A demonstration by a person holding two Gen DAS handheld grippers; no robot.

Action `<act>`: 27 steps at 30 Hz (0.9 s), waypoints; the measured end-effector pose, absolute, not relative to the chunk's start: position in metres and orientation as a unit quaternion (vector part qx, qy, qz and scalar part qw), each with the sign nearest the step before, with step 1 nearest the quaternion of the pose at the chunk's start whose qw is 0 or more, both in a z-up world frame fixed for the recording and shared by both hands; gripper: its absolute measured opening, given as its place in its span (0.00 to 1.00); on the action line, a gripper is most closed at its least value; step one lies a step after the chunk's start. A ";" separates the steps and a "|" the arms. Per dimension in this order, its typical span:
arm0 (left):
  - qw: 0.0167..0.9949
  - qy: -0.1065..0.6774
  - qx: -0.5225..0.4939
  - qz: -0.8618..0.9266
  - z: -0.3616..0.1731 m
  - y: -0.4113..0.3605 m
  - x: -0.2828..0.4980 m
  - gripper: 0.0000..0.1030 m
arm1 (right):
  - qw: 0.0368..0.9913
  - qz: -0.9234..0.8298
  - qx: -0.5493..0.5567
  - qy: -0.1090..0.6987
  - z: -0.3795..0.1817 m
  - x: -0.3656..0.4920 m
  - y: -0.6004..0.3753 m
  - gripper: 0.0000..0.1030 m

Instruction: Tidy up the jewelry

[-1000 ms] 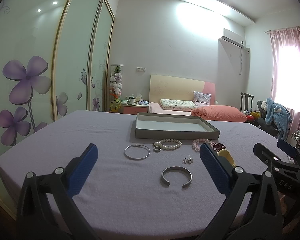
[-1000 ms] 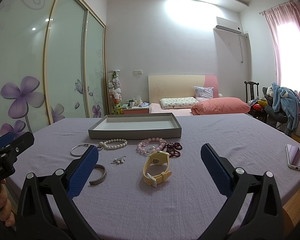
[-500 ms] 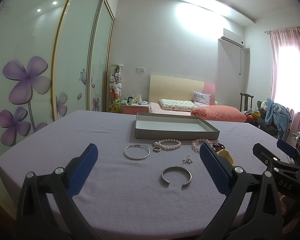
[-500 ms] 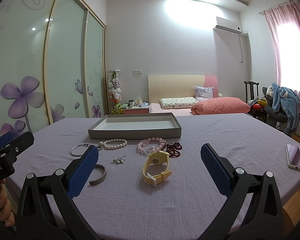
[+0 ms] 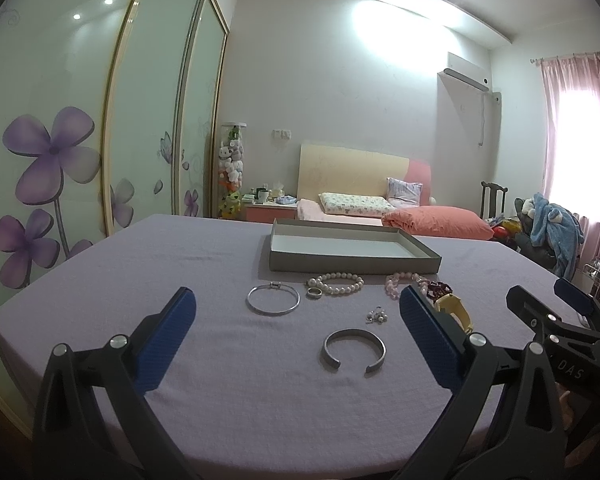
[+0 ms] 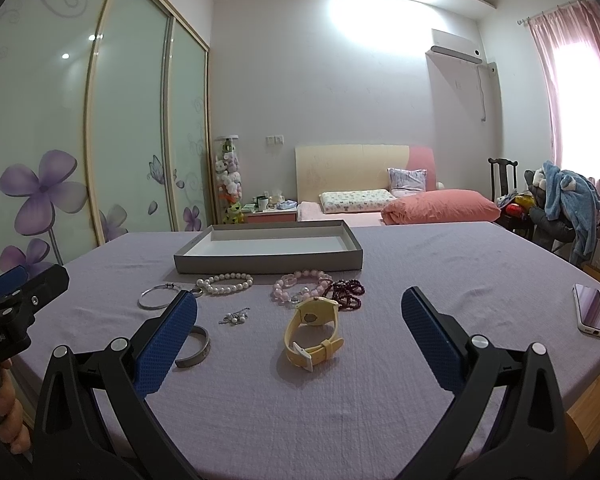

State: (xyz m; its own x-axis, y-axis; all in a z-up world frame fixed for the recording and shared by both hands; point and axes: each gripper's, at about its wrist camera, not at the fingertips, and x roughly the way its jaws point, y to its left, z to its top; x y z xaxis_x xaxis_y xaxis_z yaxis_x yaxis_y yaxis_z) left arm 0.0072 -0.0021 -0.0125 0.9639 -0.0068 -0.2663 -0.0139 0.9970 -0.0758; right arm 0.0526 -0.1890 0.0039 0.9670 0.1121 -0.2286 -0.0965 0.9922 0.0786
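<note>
Jewelry lies on a lilac cloth in front of a shallow grey tray [image 5: 352,269] [image 6: 268,265]. In the left wrist view I see a silver cuff [image 5: 354,349], a thin silver bangle [image 5: 273,305], a ring [image 5: 314,293], a pearl bracelet [image 5: 338,283], small earrings [image 5: 377,315] and pink beads [image 5: 400,280]. The right wrist view adds a yellow watch [image 6: 312,330] and dark red beads [image 6: 346,291]. My left gripper [image 5: 296,336] is open above the near cloth, holding nothing. My right gripper [image 6: 298,338] is open too, with the watch lying between its fingers' lines.
A phone [image 6: 591,314] lies near the cloth's right edge. Behind the table stand a bed with a pink pillow [image 6: 440,206], a nightstand [image 6: 270,212] and a chair piled with clothes [image 6: 560,204]. Sliding glass doors [image 5: 60,140] run along the left.
</note>
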 end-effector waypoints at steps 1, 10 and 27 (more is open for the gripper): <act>0.990 0.136 -0.039 0.001 -0.011 -0.003 0.008 0.96 | 0.991 0.052 0.034 0.118 0.003 0.053 -0.189 0.98; 0.967 0.252 -0.036 -0.028 -0.032 -0.022 0.068 0.96 | 0.990 0.044 0.042 0.129 -0.001 0.057 -0.196 0.98; 0.907 0.420 0.022 -0.028 -0.083 -0.056 0.149 0.91 | 0.984 0.035 0.060 0.166 -0.015 0.078 -0.208 0.98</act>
